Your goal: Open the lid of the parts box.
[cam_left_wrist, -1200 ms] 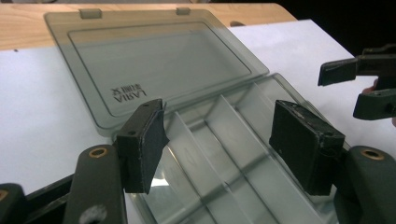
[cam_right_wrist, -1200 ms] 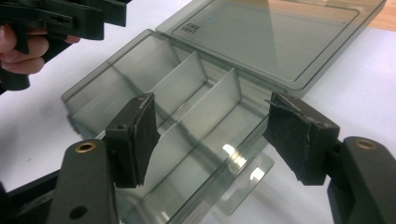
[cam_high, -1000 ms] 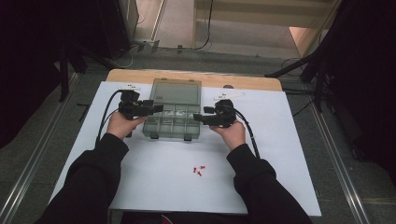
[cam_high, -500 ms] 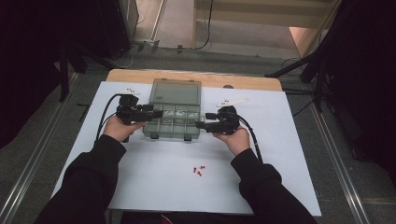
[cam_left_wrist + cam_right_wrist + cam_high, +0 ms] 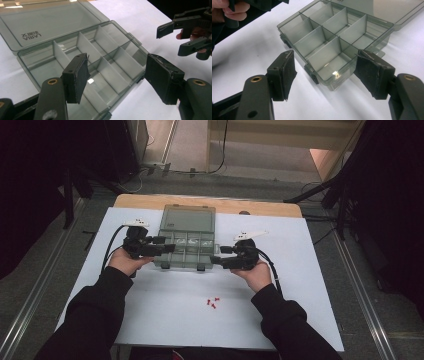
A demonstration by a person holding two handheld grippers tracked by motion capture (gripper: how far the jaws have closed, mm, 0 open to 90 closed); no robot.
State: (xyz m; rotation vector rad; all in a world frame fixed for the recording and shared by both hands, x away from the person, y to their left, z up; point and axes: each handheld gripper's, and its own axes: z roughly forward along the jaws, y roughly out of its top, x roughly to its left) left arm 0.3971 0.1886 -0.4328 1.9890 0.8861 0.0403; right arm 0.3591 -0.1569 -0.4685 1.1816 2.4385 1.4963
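Note:
A clear grey compartment box (image 5: 184,251) lies mid-table with its lid (image 5: 188,218) folded flat behind it; its cells look empty. My left gripper (image 5: 171,247) is at the box's left end, and my right gripper (image 5: 216,256) is at its right front corner. In the left gripper view the left gripper (image 5: 117,67) is open above the box (image 5: 82,47), pads touching nothing, with the right gripper (image 5: 175,37) beyond. In the right gripper view the right gripper (image 5: 328,65) is open, with the corner of the box (image 5: 332,45) ahead between its pads, untouched.
A few small red pieces (image 5: 213,302) lie on the white table sheet (image 5: 310,285) in front of the box, between the person's forearms. The wooden tabletop edge (image 5: 260,207) runs behind the lid. A hand (image 5: 234,12) shows at the upper left of the right gripper view.
Both hands have drawn slightly back toward the near side, and the right gripper has shifted a little right, away from the box. The box and its lid have stayed put.

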